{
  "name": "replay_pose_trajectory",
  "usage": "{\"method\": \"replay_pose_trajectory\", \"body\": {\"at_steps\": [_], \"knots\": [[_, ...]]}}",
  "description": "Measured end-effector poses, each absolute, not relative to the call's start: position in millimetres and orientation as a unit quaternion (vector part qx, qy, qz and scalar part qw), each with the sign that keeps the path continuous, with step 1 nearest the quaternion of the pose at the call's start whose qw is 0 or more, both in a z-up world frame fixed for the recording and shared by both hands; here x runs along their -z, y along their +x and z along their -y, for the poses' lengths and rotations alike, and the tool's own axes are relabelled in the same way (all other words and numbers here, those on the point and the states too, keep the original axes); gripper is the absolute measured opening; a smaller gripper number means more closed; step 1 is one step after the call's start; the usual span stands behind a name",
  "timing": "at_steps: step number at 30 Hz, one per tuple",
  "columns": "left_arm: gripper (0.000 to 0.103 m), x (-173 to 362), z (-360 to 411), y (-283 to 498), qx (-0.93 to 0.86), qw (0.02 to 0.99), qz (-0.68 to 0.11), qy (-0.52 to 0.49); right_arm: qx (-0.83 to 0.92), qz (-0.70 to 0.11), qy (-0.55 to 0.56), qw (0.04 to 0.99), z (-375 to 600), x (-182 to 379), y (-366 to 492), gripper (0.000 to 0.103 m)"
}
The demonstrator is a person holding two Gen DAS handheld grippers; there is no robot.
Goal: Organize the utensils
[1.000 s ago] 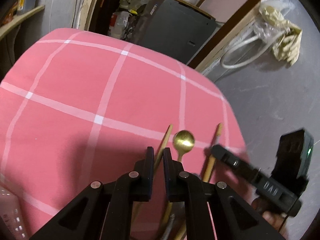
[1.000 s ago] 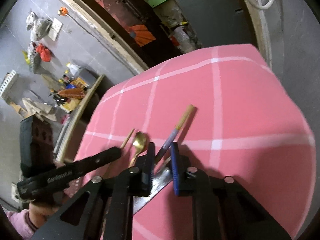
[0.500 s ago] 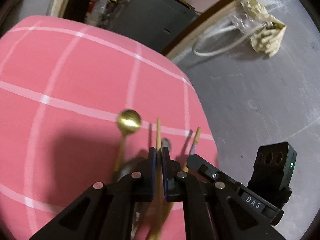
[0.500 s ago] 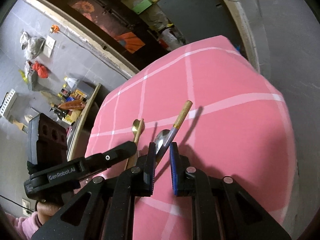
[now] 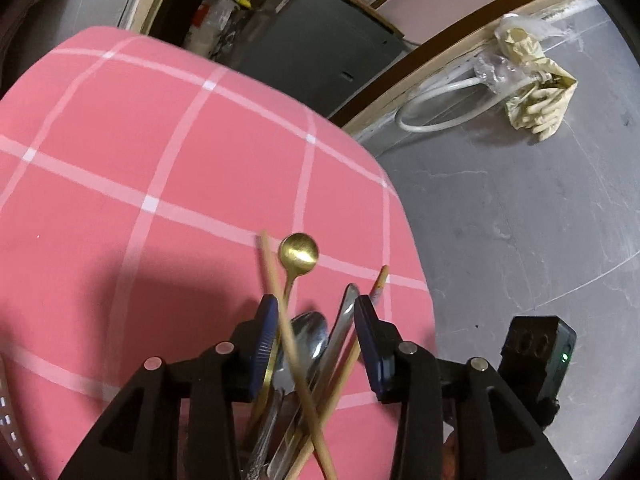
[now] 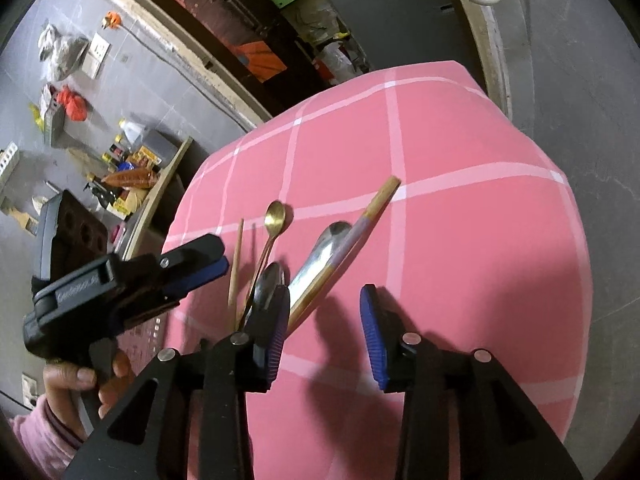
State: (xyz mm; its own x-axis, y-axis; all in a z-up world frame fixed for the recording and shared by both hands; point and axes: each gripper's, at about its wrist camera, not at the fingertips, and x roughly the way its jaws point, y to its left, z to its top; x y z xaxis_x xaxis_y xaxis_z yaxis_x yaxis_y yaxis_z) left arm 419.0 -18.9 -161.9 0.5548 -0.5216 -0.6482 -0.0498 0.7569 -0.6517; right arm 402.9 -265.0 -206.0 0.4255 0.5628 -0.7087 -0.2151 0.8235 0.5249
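We've got a little bunch of utensils fanned out near the edge of the pink checked cloth. The small gold spoon has its round bowl pointing away from us, thin handle running back into the pile. Just left of it a plain wooden chopstick leans up at a tilt. A silver spoon sits low in the middle, bowl up. To the right, another shiny spoon lies alongside a chopstick with a purple band and tan tip, slanting up right.
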Motion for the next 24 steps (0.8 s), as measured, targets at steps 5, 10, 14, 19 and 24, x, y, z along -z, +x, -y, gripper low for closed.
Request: {"method": "replay_pose_trajectory", "body": {"at_steps": [5,10,14,19,24], "knots": [[0.039,157,9,408,0.116,0.833,-0.438,-0.316,-0.237,-0.482,0.133,0.833,249,195,386,0.047],[0.047,151,3,403,0.098,0.840,-0.435,-0.308,-0.244,-0.478,0.085,0.839,228,185,362,0.052],[0.051,150,-1,400,0.090,0.839,-0.433,-0.316,-0.224,-0.468,0.065,0.852,224,181,352,0.052],[0.053,155,-2,394,0.088,0.836,-0.438,-0.319,-0.222,-0.466,0.105,0.850,238,180,361,0.052],[0.053,161,-2,382,0.093,0.828,-0.438,-0.338,-0.223,-0.470,0.166,0.838,255,190,380,0.038]]}}
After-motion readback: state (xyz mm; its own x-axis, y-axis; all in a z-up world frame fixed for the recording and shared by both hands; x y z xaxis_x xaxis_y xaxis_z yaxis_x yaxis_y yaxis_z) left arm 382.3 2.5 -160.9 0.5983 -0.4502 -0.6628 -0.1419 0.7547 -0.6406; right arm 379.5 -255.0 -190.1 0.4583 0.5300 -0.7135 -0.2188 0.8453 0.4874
